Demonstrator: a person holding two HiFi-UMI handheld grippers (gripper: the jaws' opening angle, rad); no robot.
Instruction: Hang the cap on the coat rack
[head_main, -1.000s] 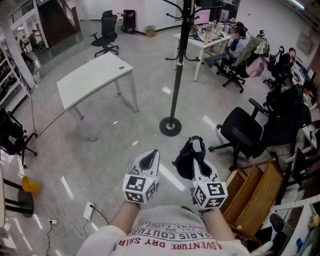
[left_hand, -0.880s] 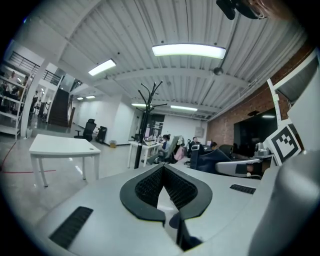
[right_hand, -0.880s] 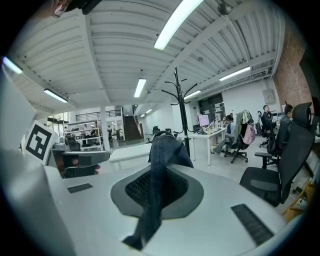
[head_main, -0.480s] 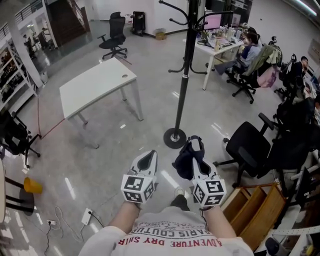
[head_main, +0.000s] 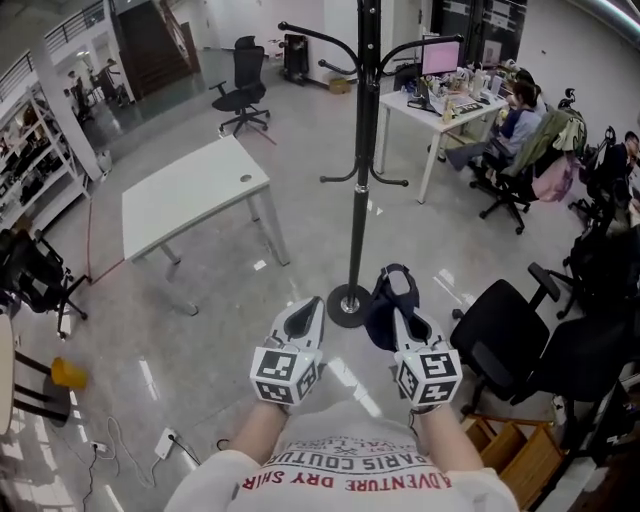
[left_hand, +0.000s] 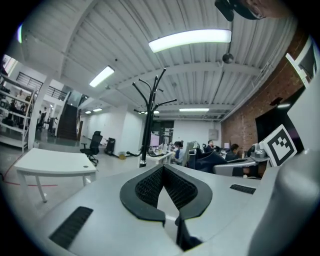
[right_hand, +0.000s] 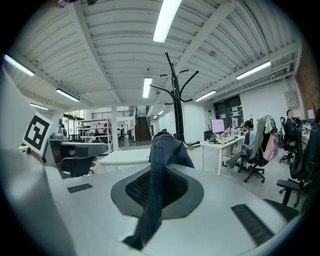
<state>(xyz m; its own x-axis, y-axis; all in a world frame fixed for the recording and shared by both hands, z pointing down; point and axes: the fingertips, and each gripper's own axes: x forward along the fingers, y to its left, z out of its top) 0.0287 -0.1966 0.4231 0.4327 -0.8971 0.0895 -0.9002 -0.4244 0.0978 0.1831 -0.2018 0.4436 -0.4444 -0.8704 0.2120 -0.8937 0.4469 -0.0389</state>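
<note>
A dark denim cap (head_main: 383, 312) hangs from my right gripper (head_main: 400, 287), which is shut on it; in the right gripper view the cap's fabric (right_hand: 161, 165) runs between the jaws. My left gripper (head_main: 303, 316) is beside it on the left, shut with nothing held; its jaws (left_hand: 162, 181) meet in the left gripper view. The black coat rack (head_main: 360, 150) stands straight ahead, its round base (head_main: 348, 305) just beyond the grippers. Its curved hooks (right_hand: 175, 80) rise overhead in the right gripper view, and the coat rack (left_hand: 148, 117) is visible in the left gripper view too.
A white table (head_main: 190, 195) stands to the left of the rack. Black office chairs (head_main: 500, 330) crowd the right side, with a desk (head_main: 440, 110) and seated people behind. A yellow object (head_main: 62, 373) and a power strip (head_main: 165, 443) lie on the floor at left.
Both grippers, the right one carrying the cap, have come forward toward the coat rack; its base now lies just beyond the jaws and the rack fills more of the view.
</note>
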